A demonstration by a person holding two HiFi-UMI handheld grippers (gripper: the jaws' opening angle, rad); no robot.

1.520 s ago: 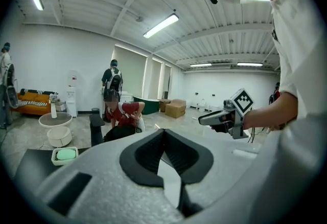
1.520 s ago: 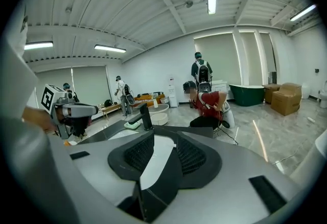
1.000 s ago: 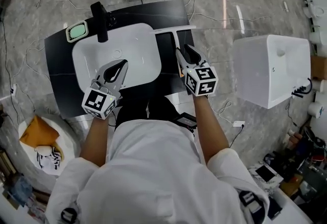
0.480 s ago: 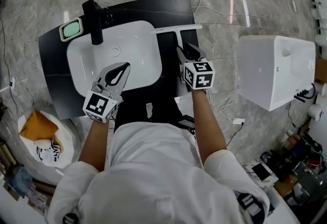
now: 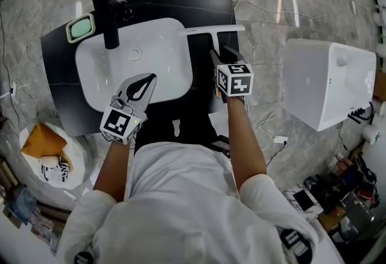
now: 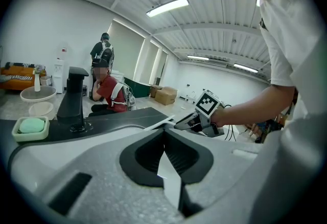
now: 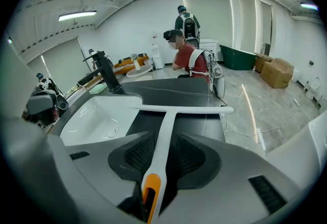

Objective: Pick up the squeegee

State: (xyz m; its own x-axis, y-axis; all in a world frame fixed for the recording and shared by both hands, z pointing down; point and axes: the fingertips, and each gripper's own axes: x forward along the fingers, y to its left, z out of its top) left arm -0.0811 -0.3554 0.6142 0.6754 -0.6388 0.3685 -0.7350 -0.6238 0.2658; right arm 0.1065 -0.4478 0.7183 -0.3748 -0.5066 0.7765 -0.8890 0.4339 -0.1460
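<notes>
The right gripper point(image 5: 218, 56) is clamped on the handle of the white squeegee point(image 7: 164, 118). The squeegee's crossbar points far over the black counter point(image 5: 199, 6), just right of the white sink point(image 5: 99, 85). The left gripper point(image 5: 146, 81) hangs over the near right part of the sink, its jaws together with nothing between them.

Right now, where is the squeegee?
In the head view, the squeegee is right of the sink, over the black counter, its handle gripped by the right gripper.
</notes>
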